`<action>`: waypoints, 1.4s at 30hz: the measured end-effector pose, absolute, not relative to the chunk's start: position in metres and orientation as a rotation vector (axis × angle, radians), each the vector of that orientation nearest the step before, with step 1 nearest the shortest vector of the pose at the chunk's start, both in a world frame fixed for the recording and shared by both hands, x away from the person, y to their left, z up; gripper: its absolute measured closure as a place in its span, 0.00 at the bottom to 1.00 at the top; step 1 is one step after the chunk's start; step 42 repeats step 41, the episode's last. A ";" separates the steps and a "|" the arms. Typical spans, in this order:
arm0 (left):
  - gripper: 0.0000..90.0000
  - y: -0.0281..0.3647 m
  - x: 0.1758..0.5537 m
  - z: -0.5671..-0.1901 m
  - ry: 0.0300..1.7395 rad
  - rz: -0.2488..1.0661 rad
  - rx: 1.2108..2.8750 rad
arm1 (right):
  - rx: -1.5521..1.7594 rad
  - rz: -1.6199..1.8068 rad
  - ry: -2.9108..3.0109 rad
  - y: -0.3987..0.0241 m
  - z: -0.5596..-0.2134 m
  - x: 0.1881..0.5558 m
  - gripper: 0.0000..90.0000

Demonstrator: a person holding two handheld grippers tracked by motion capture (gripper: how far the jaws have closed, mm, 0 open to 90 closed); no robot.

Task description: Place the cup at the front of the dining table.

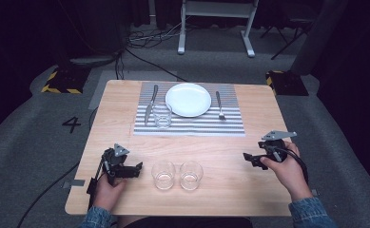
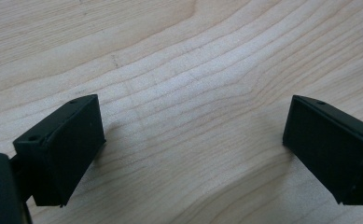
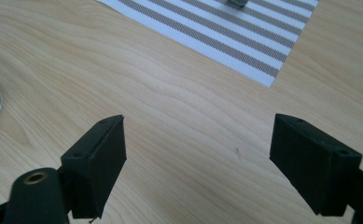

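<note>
black tongs [image 1: 136, 169] low beside glasses [image 1: 177, 174]

Left gripper [image 1: 134, 170] sat low near the table's front-left, held in the left hand [image 1: 107, 186], jaws spread wide, nothing between them. Right gripper [image 1: 250, 159] was at the right side, gripped by the right hand [image 1: 283, 167], jaws also wide apart and empty. Both forearms came in from the near edge, denim sleeves showing.
</note>
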State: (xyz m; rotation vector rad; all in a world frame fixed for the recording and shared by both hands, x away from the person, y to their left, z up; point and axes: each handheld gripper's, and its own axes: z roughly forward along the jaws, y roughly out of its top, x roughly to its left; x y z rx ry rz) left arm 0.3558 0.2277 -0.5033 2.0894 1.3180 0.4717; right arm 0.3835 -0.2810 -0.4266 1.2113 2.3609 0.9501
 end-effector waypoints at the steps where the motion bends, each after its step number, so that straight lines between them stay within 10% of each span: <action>1: 0.06 0.228 0.356 -0.503 1.318 0.472 2.089 | 1.210 0.942 2.365 -0.283 -0.430 0.383 0.21; 42: 0.06 0.228 0.356 -0.503 1.318 0.470 2.089 | 1.231 0.982 2.243 -0.291 -0.504 0.348 0.15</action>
